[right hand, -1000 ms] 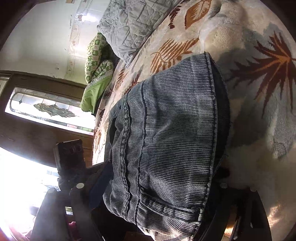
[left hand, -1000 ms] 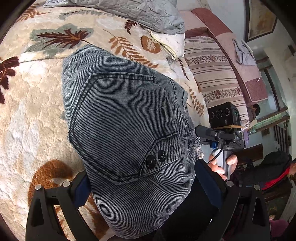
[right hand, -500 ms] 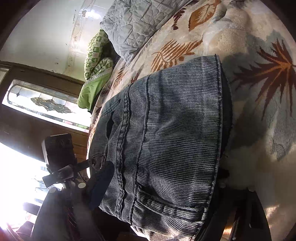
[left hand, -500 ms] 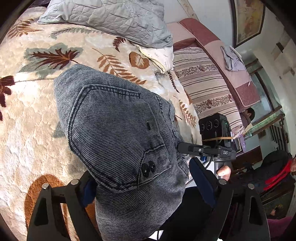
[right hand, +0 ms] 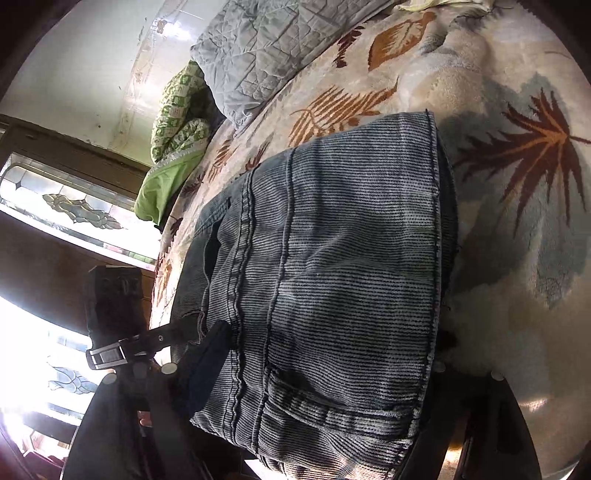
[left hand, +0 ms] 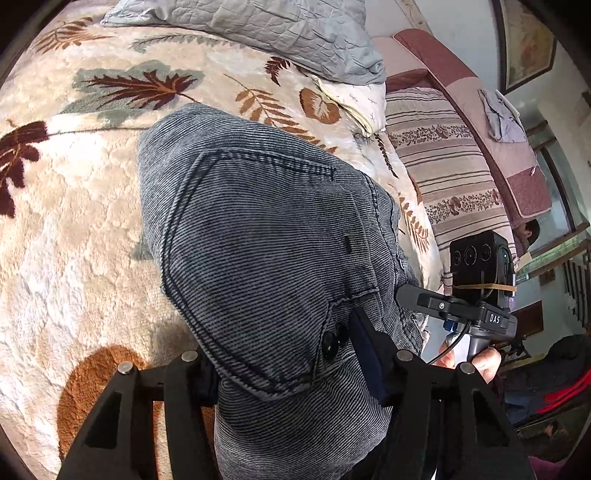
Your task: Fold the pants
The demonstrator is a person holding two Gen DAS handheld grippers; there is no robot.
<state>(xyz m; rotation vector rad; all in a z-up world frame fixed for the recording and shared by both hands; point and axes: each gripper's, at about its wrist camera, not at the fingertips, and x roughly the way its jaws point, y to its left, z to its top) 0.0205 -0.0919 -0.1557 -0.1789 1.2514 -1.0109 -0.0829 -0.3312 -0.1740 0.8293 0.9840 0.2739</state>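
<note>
Folded grey-blue corduroy pants (left hand: pixel 266 236) lie on a leaf-patterned blanket (left hand: pixel 74 229), back pocket with two dark buttons facing up. My left gripper (left hand: pixel 282 347) is closing on their near end; the fabric bunches between both pads. In the right wrist view the same pants (right hand: pixel 351 258) fill the span of my right gripper (right hand: pixel 332 339). Its jaws are closing too; the left finger (right hand: pixel 207 354) just meets the waistband edge, and the right finger is hidden behind the cloth. Each view shows the other gripper beside the pants, held by a hand.
A grey quilted pillow (left hand: pixel 266 33) and a striped cushion (left hand: pixel 443 158) lie at the far side of the bed. A green patterned quilt (right hand: pixel 173 122) sits by the wall. Beyond the bed's edge is a window (right hand: pixel 74 214).
The left jaws have narrowed a lot and now pinch the pants' near end. The right gripper's left finger has moved in to the waistband. Both hands stayed about where they were.
</note>
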